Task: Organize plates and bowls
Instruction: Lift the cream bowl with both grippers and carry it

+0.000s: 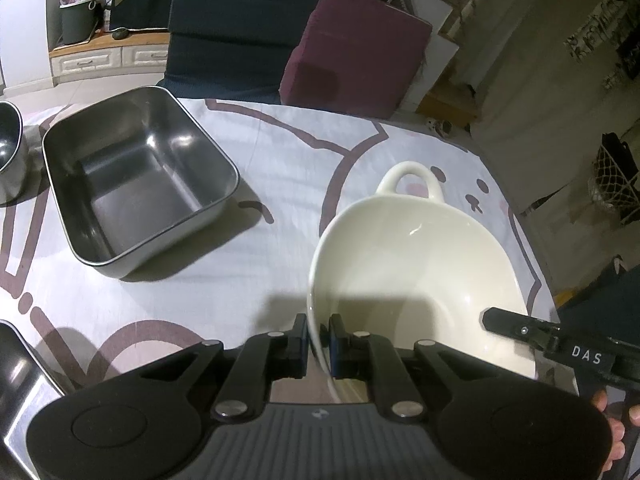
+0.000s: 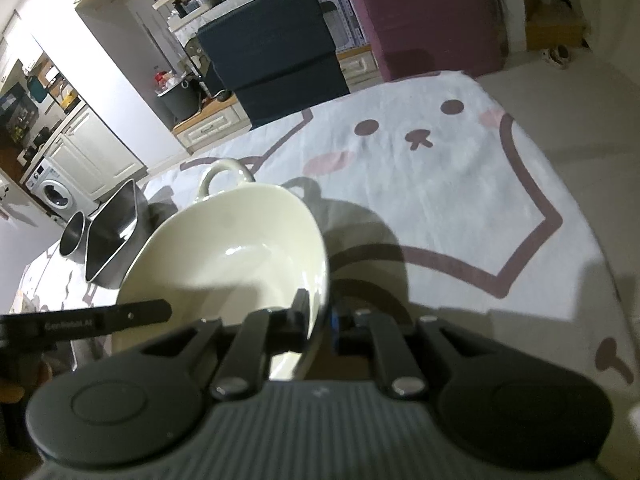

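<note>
A cream ceramic bowl [image 1: 416,264] with a loop handle at its far side is held from both sides above the cartoon-print cloth. My left gripper [image 1: 318,332] is shut on the bowl's left rim, one pad inside and one outside. My right gripper [image 2: 320,320] is shut on the bowl's [image 2: 240,256] right rim in the same way. In the left wrist view the right gripper's finger [image 1: 516,326] shows at the bowl's right edge. In the right wrist view the left gripper's finger [image 2: 120,314] crosses the bowl's left edge.
A rectangular steel pan [image 1: 136,180] stands on the cloth to the left of the bowl, with a round steel pot [image 1: 10,148] beyond it and another steel container [image 1: 20,376] at the near left. Dark blue and maroon blocks [image 1: 356,44] stand behind the table. The cloth [image 2: 460,200] spreads to the right.
</note>
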### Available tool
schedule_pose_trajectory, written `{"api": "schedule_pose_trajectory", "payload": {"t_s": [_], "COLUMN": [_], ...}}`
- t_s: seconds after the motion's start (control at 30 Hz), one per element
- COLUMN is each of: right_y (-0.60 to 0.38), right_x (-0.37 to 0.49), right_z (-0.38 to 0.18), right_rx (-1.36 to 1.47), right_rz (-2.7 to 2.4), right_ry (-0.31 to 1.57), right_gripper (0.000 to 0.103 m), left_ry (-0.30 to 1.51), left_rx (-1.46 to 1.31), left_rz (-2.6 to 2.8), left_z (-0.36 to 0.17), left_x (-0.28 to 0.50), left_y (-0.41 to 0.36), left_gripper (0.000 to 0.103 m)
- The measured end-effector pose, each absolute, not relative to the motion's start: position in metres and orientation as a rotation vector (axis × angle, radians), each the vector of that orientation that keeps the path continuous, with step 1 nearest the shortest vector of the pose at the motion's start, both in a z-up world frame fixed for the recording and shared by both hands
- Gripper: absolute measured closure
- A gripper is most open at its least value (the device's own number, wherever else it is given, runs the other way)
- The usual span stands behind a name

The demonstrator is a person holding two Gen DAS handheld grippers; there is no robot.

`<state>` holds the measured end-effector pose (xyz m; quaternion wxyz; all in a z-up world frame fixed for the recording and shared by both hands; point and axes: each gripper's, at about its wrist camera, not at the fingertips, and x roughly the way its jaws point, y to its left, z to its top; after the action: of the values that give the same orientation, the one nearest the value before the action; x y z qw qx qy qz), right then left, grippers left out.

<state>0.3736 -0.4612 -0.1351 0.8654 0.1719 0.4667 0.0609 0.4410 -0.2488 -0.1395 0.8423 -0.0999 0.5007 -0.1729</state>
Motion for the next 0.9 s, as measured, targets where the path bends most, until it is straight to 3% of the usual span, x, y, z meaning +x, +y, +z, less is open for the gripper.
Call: {"api": "schedule_pose_trajectory", "payload": {"t_s": [0.9], "right_y": [-0.446], "right_x": [0.337], "right_z": [-0.125], "right_rx": [0.259], "right_rz": [0.083], "right_ry": [0.924], "right_gripper": [0.092], "left_ry": [1.018], "left_rx": [-0.175], "left_rz": [-0.379], "left_z": [-0.121], "left_x": [0.409], "left_y": [-0.252], "left_gripper": [0.093]}}
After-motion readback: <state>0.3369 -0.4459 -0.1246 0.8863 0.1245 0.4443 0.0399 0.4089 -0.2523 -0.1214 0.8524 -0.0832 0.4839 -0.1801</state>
